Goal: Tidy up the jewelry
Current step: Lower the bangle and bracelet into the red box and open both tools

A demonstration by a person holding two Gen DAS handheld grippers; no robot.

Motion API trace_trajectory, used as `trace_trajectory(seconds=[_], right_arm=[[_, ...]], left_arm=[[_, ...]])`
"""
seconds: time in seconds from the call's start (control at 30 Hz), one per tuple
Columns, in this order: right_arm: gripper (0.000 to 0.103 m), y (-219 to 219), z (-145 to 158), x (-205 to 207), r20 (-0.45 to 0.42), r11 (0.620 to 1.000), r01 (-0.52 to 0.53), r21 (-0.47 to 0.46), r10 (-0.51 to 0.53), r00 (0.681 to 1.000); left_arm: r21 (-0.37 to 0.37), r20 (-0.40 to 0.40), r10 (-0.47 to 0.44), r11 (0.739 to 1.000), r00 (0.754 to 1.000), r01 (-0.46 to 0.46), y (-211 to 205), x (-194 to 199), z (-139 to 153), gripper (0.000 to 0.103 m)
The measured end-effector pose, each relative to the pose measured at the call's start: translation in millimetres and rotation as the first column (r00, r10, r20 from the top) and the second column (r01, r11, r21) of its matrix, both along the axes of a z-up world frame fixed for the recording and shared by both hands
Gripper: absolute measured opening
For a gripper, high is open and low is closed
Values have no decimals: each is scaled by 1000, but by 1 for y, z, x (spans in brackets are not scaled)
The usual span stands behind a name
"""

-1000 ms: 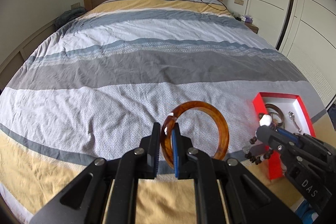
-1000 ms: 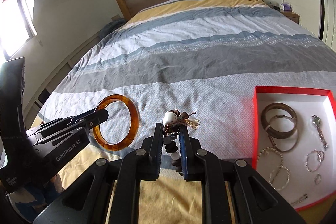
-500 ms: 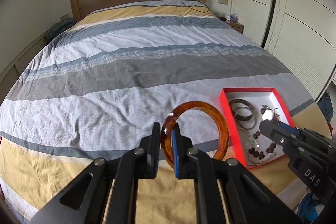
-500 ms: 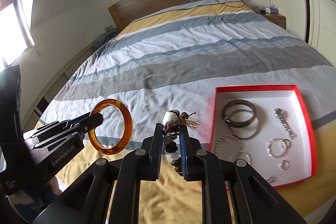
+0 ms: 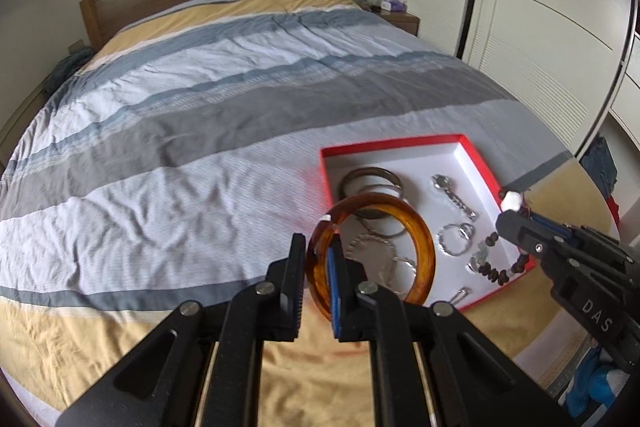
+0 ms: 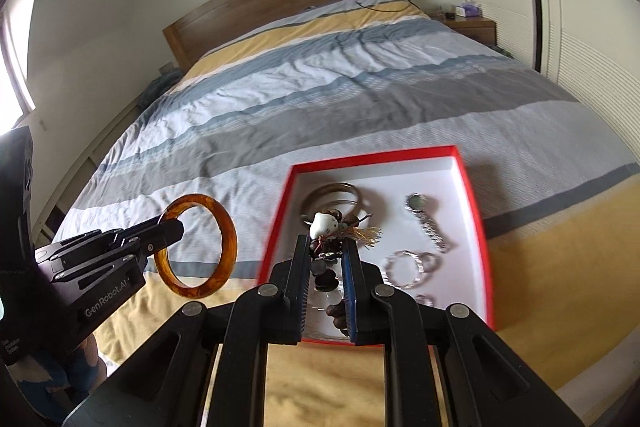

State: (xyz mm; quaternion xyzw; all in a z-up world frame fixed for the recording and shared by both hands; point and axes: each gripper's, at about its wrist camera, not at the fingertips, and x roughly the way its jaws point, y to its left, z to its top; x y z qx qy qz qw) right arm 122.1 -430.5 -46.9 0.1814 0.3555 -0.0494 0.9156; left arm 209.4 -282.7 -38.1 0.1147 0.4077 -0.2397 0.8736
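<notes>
Amber and glossy, the bangle (image 5: 372, 255) stands on edge in the lower centre of the left wrist view. The left gripper (image 5: 318, 279) is nearly closed and pinches its near-left rim between the two pads. In this view the ring overlaps the left part of the red box (image 5: 400, 146); whether it is really above the box I cannot tell. In the right wrist view the same bangle (image 6: 200, 245) appears at the lower left, left of the box.

The right gripper (image 6: 326, 275) is also nearly closed. It grips a beaded bracelet (image 6: 330, 291) of dark brown beads, with a small white charm (image 6: 322, 223) and a yellowish tassel (image 6: 364, 235) above the fingertips. In its own view it is in front of the lower left part of the box, over the white inside.

The box lies on the striped duvet (image 5: 180, 131), in the right half of both views. Inside are a dark bangle (image 5: 370, 179), thin silver bracelets (image 6: 404, 269) and a small watch (image 6: 426, 221). A wooden headboard (image 6: 288, 7) is in the upper part of the frame.
</notes>
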Motion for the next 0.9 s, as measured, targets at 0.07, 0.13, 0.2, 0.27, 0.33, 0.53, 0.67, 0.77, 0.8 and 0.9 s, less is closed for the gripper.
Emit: trace_trajectory(seconds=[0.07,0.13,0.2,0.27,0.33,0.53,0.67,0.77,0.8,0.9], right_arm=[[15,-11,-7,1,-15,1000,9,1,-9,1000],[15,-22,-16,5,-32,1000,15,0,-15,999],[15,-30,-25,11,-53,1000,6,-1,-6,999],[15,-36,-34,19,-75,1000,-7,-17,5,997],[15,-43,-44,26,-95,1000,-11,-26,9,995],[15,-58,-68,42,-152,999,-29,-45,22,988],[15,-61,-83,49,-196,997,-52,-61,39,980],[15,-62,-88,47,-205,996,-49,-69,34,978],[15,-62,-88,47,-207,996,-48,-75,31,978],[18,-65,-87,45,-213,996,-29,-83,10,977]], left_arm=[[6,-26,-15,1000,1000,15,-14,3,-11,10],[11,-45,-29,1000,999,29,-26,7,-20,10],[29,-55,-44,999,998,45,-40,11,-31,10],[48,-63,-53,997,997,56,-52,16,-42,10],[61,-77,-59,996,995,63,-60,20,-53,10],[93,-118,-63,993,991,74,-73,23,-81,10],[103,-143,-47,993,989,62,-70,24,-93,10],[103,-142,-48,993,989,63,-70,23,-93,10],[97,-145,-46,993,988,61,-70,23,-93,10],[66,-172,-37,997,984,49,-65,25,-91,11]])
